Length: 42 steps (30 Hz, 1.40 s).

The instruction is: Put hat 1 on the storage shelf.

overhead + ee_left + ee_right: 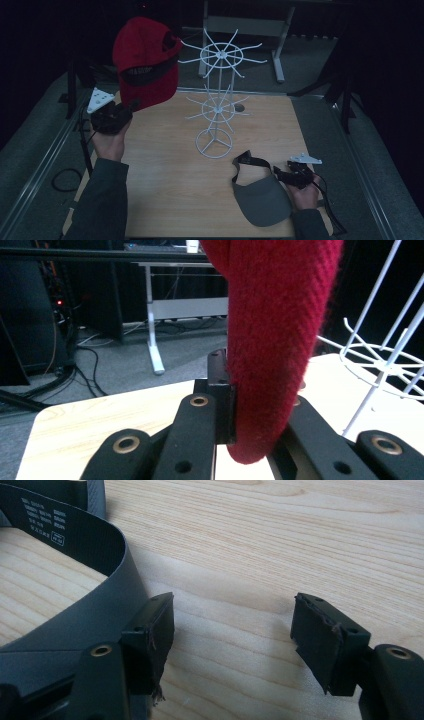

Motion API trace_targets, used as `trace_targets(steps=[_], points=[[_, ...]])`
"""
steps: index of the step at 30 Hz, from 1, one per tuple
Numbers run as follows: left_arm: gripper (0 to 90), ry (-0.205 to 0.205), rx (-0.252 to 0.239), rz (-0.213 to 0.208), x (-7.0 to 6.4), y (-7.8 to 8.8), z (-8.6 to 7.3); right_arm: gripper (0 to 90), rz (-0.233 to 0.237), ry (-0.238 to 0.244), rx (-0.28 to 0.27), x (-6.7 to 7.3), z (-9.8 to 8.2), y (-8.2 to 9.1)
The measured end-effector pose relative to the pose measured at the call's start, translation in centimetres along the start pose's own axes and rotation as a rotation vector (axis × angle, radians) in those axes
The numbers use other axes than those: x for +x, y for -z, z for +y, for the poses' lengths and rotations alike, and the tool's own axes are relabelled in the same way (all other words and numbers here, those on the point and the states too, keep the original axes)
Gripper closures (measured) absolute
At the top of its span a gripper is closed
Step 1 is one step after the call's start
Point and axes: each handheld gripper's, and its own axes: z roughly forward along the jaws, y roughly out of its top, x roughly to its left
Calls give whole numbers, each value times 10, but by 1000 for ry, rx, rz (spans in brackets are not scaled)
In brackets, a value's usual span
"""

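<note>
holding a red cap (145, 62) up off the bench (170, 200), the left tool (131, 106) sits at the left of the high view, raised above the bench's far left corner. the left gripper view looks along its black jaws: they are clamped on the cap's red brim (272, 355), which stands on edge between them and runs up out of the top of the frame. the cap hangs crown-up, its dark inner band facing the camera in the high view (the red looks knitted or coarse-woven up close).

just right of the cap stands a white wire rack (217, 100), upright on a round base, with two tiers of spokes fanning out from a central pole. the cap is near the upper tier's left spokes; whether it touches them i cannot tell.

right tool (278, 173) rests low at the near right of the bench, held in the right hand (305, 192). in the right gripper view its jaws stand wide apart with bare wood between them. a grey visor (260, 197) lies flat on the bench just beside it: its strap (65, 535) curves past the left jaw, close against the jaw's outer side, not between the pads.

both sleeves enter from the bottom of the high view.
</note>
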Motion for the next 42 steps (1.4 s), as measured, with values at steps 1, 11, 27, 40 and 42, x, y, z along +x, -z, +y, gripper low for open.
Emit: trace_targets(steps=[1, 11, 27, 40, 42], points=[[860, -3, 1, -2, -1, 0, 0, 337, 0, 0, 0, 0, 0, 0], [860, -15, -21, -20, -8, -2, 5, 337, 0, -1, 0, 0, 0, 0], [859, -8, -56, -23, -14, -1, 17, 337, 1, -1, 0, 0, 0, 0], [860, 15, -103, -25, -11, 6, 22, 336, 1, 0, 1, 0, 0, 0], [859, 6, -109, -36, -13, 7, 22, 336, 1, 0, 1, 0, 0, 0]])
